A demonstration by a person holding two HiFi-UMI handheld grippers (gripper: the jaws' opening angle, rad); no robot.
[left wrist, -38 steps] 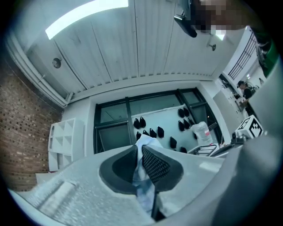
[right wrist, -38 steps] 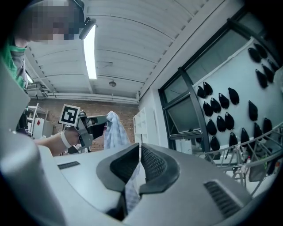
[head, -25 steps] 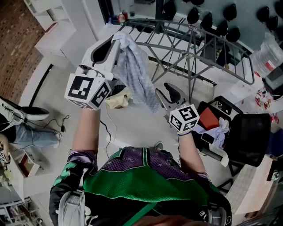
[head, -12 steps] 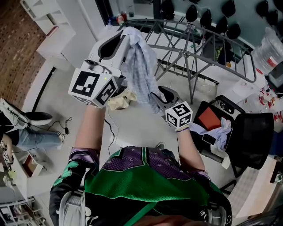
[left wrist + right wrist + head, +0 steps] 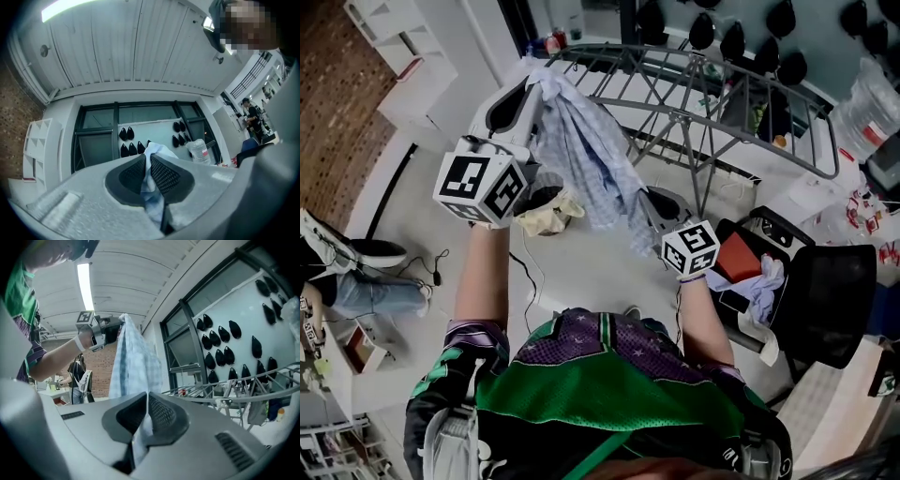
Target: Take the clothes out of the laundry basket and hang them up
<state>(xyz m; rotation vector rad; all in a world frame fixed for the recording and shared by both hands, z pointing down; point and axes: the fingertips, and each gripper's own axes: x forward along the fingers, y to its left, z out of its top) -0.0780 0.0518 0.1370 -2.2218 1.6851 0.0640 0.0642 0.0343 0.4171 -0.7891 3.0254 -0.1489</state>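
The garment [image 5: 591,159] is thin woven cloth, pale blue with a fine check, matt, soft and creased, in the upper middle of the head view. The left tongs [image 5: 146,157] have a shell of pale grey plastic with a grainy matt finish, and their pads [image 5: 166,176] are dark and rubbery with a fine dotted tread. The drying rack [image 5: 701,159] across the top is slim grey metal tubing with a dull painted look, the floor [image 5: 581,267] beneath is pale, smooth and faintly shiny, and the person's jersey [image 5: 581,375] at the bottom is slick synthetic knit.
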